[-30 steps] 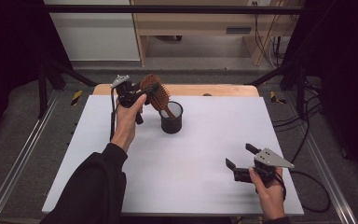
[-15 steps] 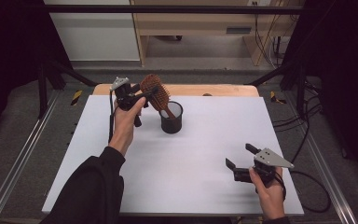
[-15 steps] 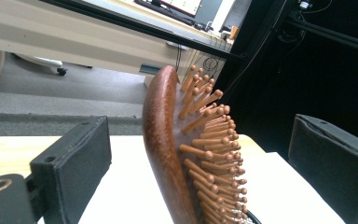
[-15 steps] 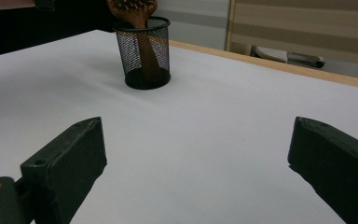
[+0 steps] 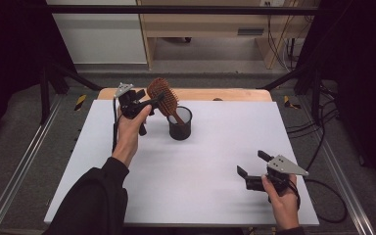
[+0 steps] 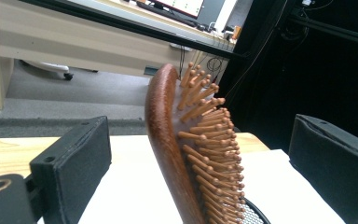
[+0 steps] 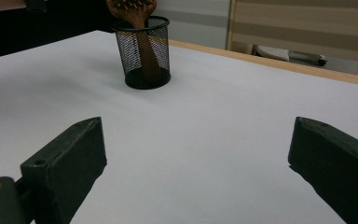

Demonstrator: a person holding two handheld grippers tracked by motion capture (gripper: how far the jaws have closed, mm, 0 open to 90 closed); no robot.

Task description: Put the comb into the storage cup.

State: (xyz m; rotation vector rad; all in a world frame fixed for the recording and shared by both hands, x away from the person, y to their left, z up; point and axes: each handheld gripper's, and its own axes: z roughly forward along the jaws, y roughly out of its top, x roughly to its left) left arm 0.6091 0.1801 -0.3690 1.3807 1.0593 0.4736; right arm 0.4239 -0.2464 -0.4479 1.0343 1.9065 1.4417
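Standing handle-down in the black mesh cup [image 5: 180, 123] at upper centre of the high view, the wooden hairbrush [image 5: 164, 96] has its head between the left gripper's [image 5: 149, 104] wide-open jaws, touching neither. At lower right, the right gripper [image 5: 252, 164] gapes empty over the white tabletop [image 5: 210, 186].

Hairbrush [image 5: 164, 95] handle-down in mesh cup [image 5: 180, 125], far-centre of table [image 5: 200, 191]; left tool [image 5: 149, 104] beside brush.

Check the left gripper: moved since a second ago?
No. In the high view the left gripper sits at the hairbrush head, same offset from the mesh cup as before.
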